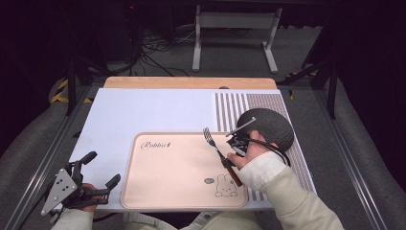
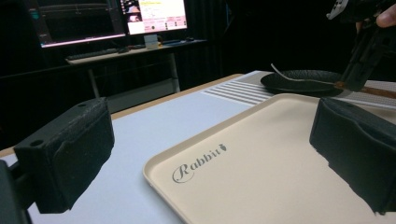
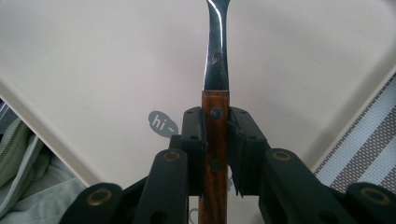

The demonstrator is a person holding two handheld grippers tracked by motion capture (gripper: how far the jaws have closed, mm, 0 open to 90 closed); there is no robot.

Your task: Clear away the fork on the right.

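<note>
Wood-handled steel fork sits clamped in the right gripper, jaws closed on the dark brown handle just behind the point where the metal shank begins. From the right gripper view, the fork runs straight out ahead of the gripper along the gripper's own line. From the high view, its long axis slants from the handle end near the tabletop's near right corner up toward the far left, tines over the right half of the pale peach rectangular tray printed with a rabbit. Whether the fork is touching the tray or held just above it cannot be told. Round dark woven mat lies just beyond the right hand on the striped cloth. Left gripper rests at the near left corner, jaws wide apart and holding nothing, well apart from the fork; the right hand is the nearer by far.
</note>
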